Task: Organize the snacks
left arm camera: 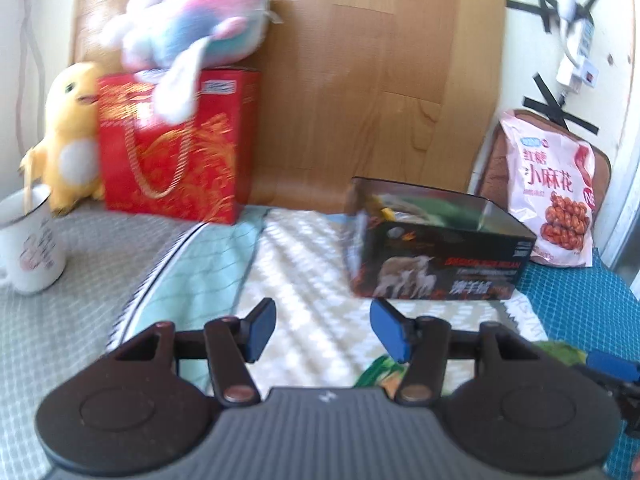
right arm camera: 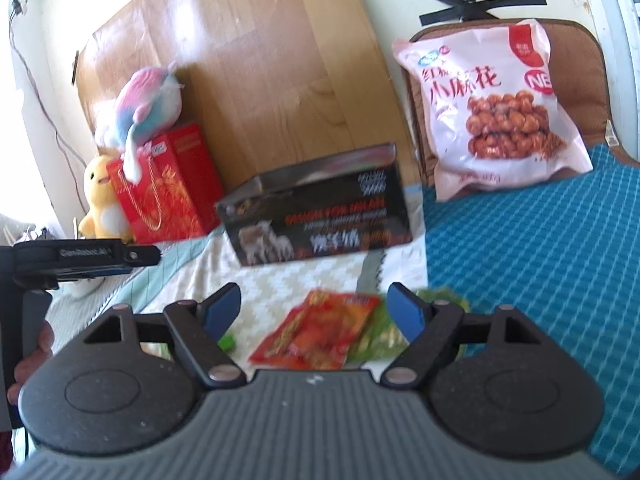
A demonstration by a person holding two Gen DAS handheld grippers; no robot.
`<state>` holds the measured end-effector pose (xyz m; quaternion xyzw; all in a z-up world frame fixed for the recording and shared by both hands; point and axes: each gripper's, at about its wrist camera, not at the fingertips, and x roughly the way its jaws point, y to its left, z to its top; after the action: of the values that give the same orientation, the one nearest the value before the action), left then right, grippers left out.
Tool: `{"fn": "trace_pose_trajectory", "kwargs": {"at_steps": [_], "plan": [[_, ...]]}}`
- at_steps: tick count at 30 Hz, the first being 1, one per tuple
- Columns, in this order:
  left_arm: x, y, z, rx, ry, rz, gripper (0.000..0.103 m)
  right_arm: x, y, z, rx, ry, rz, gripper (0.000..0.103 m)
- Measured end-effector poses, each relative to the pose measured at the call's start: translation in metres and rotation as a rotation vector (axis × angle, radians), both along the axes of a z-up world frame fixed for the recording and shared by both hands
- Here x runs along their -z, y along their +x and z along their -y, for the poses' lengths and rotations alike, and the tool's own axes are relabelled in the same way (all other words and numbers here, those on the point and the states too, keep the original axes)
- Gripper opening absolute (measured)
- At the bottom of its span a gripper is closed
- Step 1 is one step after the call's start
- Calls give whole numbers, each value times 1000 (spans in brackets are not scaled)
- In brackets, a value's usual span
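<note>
Left fingers (left arm camera: 266, 330) spread, empty | right fingers (right arm camera: 406, 312) spread over red packet (right arm camera: 316, 332)

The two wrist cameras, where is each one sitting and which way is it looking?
Left wrist: on the left gripper, jaws open and empty, facing the black box and red gift bag.
Right wrist: on the right gripper, open above a red snack packet; a hand shows at left.
Shared: box, gift bag, pink snack bag.

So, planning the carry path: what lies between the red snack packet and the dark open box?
Only bare zigzag-patterned cloth separates the red snack packet from the dark open box, as the right wrist view shows.
</note>
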<state>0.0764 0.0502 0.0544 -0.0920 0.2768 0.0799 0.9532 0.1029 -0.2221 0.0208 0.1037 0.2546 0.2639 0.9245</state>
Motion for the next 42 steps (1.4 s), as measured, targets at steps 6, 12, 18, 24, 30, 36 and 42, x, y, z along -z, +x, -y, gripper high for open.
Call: {"fn": "trace_pose_trajectory", "kwargs": {"at_steps": [6, 12, 18, 24, 30, 36, 42], "plan": [[28, -42, -31, -95, -43, 13, 53, 17, -24, -15, -37, -56, 3, 82], [44, -54, -46, -126, -53, 35, 52, 21, -36, -28, -61, -103, 49, 81], [44, -55, -37, -114, 6, 47, 53, 22, -32, -25, -56, -90, 31, 78], [45, -54, -36, -122, 19, 32, 55, 22, -33, -24, -61, -84, 30, 78], [45, -54, -37, -123, 15, 28, 60, 22, -33, -25, -59, -84, 22, 77], [45, -53, -41, -117, -2, 30, 62, 18, -36, -49, -205, 22, -129, 59], [43, -61, -47, -129, -36, 70, 64, 3, -37, -91, -358, 52, -169, 55]]}}
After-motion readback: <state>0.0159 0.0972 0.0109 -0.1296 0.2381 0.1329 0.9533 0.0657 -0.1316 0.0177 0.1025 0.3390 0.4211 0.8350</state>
